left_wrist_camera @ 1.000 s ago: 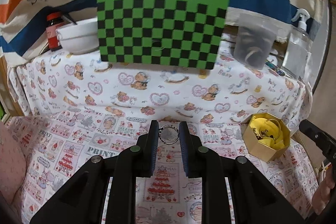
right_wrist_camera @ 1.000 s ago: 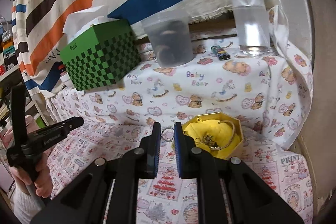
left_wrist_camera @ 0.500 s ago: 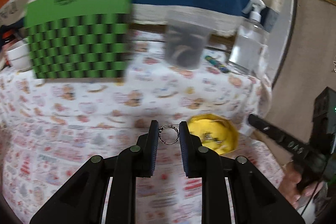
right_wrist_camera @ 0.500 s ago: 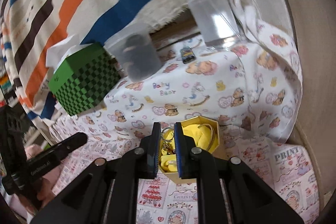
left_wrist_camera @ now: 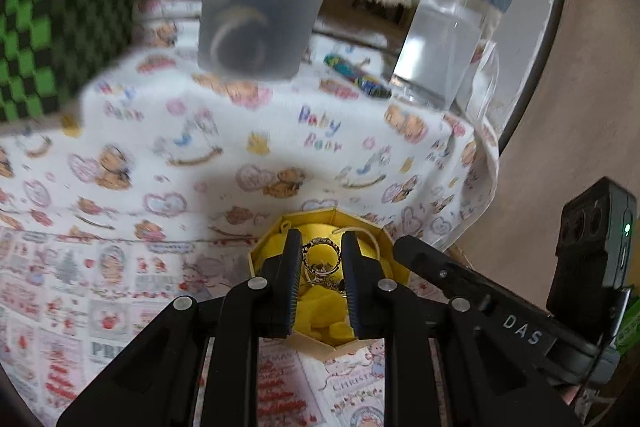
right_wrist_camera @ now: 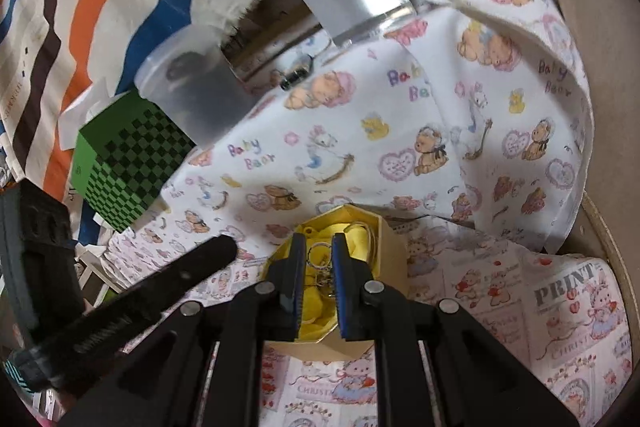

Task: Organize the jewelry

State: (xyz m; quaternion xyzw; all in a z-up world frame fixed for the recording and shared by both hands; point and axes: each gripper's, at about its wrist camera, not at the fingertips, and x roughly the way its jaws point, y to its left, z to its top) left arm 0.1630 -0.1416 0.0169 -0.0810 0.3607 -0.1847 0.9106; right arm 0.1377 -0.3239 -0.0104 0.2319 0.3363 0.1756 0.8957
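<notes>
A hexagonal box with yellow lining [left_wrist_camera: 276,231] [right_wrist_camera: 394,251] stands on the printed cloth and holds several jewelry pieces. My left gripper [left_wrist_camera: 320,251] is shut on a decorated ring [left_wrist_camera: 321,255] and holds it over the box. My right gripper [right_wrist_camera: 316,251] is shut on a small silver ring with a dangling chain [right_wrist_camera: 319,250], also over the box. The right gripper's arm [left_wrist_camera: 472,287] shows at the right of the left wrist view; the left gripper's arm [right_wrist_camera: 160,279] shows at the left of the right wrist view.
A raised shelf under a teddy-bear cloth [left_wrist_camera: 280,131] rises just behind the box. On it stand a frosted plastic cup [left_wrist_camera: 256,7], a clear spray bottle [left_wrist_camera: 444,39], a small lighter [left_wrist_camera: 356,77] and a green checkered tissue box [right_wrist_camera: 128,155]. A beige wall [left_wrist_camera: 580,87] is at the right.
Both grippers have moved toward the box and now hold their rings right over it. The left one swung right; the scene has come much closer.
</notes>
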